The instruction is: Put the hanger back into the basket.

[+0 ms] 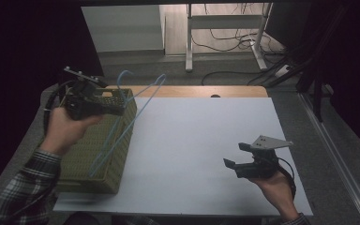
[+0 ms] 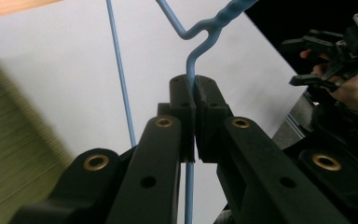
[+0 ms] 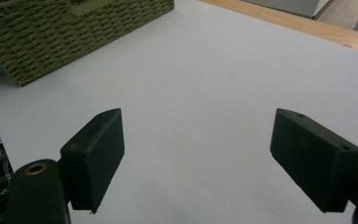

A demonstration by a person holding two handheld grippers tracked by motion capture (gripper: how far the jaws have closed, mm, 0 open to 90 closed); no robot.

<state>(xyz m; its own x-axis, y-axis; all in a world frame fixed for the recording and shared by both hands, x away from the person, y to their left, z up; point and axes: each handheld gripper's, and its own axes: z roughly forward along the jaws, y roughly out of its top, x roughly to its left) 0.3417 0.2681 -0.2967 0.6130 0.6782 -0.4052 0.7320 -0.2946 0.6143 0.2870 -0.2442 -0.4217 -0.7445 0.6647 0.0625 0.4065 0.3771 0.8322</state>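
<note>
My left gripper (image 2: 195, 100) has its jaws pinched on the thin light-blue wire coat hanger (image 2: 193, 70), right at the stem below the twisted neck; that view shows the clamp point clearly. From the high view I get what it can't: the hanger (image 1: 122, 123) hangs tilted in the air over the olive-green woven rectangular basket (image 1: 115, 176) at the table's left edge, hook end up by the left gripper (image 1: 122, 105). My right gripper (image 3: 196, 158) has its jaws spread wide with nothing between them, above the smooth matte white tabletop sheet (image 3: 205, 84). Its view shows the basket's coarse weave (image 3: 74, 28); in the high view it (image 1: 236, 157) sits low right, well apart from the hanger.
</note>
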